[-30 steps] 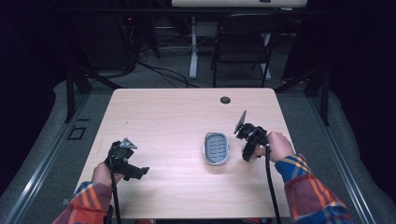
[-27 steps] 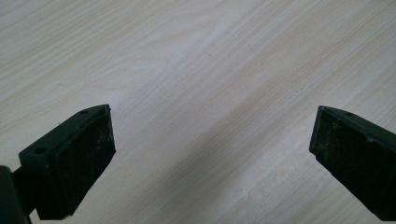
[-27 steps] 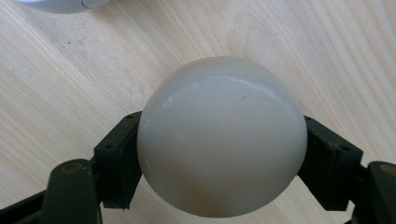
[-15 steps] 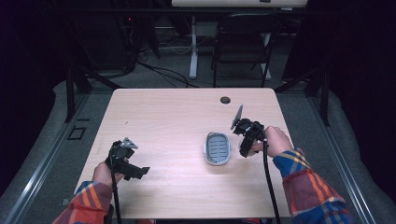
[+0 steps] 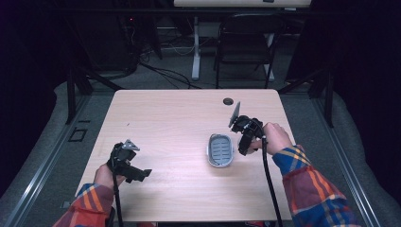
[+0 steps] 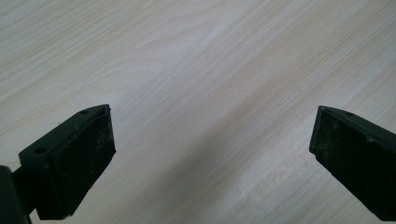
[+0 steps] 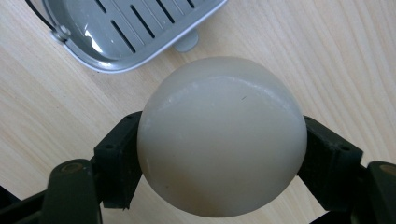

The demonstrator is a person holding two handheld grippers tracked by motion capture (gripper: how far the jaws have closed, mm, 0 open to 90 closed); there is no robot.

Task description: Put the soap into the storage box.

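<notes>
A round off-white soap bar [image 7: 222,135] sits between the jaws of my right gripper [image 7: 222,144], which is shut on it from both sides. In the high view this right gripper [image 5: 244,147] hangs just right of a grey slotted soap dish [image 5: 221,150] lying on the wooden table [image 5: 179,118]. From the right gripper view, the soap dish [image 7: 126,32] lies on the table beyond the soap, at the upper left. My left gripper [image 5: 141,174] rests low near the table's front left. Its jaws [image 6: 212,154] stand wide open over bare wood.
A small dark round hole [image 5: 228,101] marks the table's far edge, behind the dish. A black chair [image 5: 246,42] and cables stand on the floor beyond the table. Table edges lie close to both hands.
The right gripper has lifted a little with the soap, shifting slightly up the picture beside the dish. The left gripper has stayed put.
</notes>
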